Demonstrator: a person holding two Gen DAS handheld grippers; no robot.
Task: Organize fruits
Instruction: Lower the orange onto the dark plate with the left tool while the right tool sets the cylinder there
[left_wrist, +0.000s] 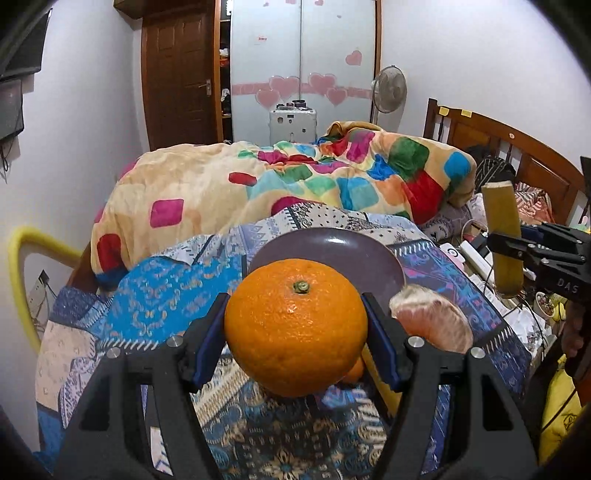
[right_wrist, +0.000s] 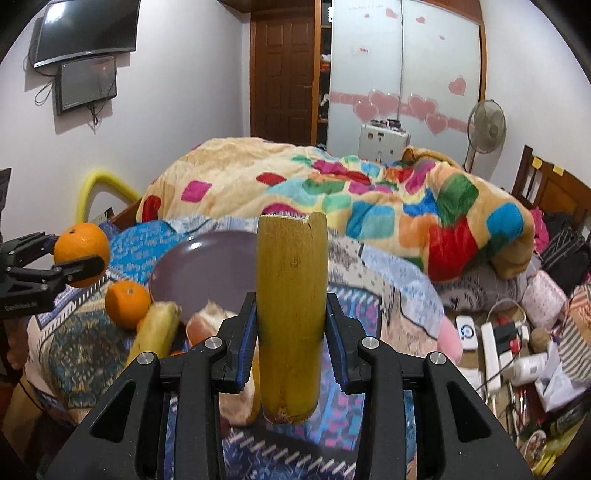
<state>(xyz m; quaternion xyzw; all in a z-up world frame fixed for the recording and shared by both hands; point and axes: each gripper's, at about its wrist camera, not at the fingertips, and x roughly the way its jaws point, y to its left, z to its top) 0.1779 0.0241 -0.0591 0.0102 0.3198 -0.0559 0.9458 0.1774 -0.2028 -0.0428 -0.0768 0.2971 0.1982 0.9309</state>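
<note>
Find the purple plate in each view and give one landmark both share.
Left wrist: plate sits centre, just behind the orange held in the left gripper.
Right wrist: plate lies left of centre, partly hidden behind the cane piece in the right gripper.
Shared landmark: the patchwork blanket behind it.

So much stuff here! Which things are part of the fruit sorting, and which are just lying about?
Part of the job:
- orange in the left gripper
- yellow stalk in the right gripper
- second orange
- peeled segment
- purple plate

Lying about:
- colourful blanket
- fan
- power strip
</note>
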